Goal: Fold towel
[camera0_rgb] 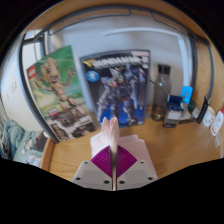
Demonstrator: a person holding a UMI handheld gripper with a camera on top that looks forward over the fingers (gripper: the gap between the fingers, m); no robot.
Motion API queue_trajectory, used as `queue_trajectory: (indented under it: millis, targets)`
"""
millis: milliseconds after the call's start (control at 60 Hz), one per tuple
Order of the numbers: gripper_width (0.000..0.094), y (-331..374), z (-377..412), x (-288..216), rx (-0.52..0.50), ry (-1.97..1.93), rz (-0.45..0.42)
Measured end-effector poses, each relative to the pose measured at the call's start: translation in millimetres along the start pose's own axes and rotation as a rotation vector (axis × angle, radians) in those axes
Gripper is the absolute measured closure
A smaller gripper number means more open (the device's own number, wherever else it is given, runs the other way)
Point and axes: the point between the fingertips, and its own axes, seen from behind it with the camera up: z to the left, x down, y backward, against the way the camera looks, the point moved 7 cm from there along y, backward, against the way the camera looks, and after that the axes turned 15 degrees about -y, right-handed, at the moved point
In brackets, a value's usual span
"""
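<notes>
The gripper [113,160] fingers are closed together, pinching a pale towel [110,132] edge that rises between the magenta pads [103,158]. Beyond, on the wooden bench [170,140], stand two boxes [118,88] and a bottle [161,92]

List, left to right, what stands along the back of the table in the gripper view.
Green figure box → blue robot model box → dark bottle → blue object. The gripper, nearer, is shut on the towel.
</notes>
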Motion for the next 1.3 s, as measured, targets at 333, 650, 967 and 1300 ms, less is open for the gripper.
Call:
queue_trajectory:
  millis: [333, 650, 967, 1300]
  targets:
    - [0.0309, -29.2, -104.2, 3.7, 0.065, 0.041, 0.054]
    - [0.0162, 122.0, -75.0, -68.2, -0.152, 0.101, -0.06]
    - [0.0091, 250.2, -94.6, -44.4, -0.127, 0.14, -0.139]
    - [0.0093, 326.2, -118.1, 37.4, -0.067, 0.122, -0.135]
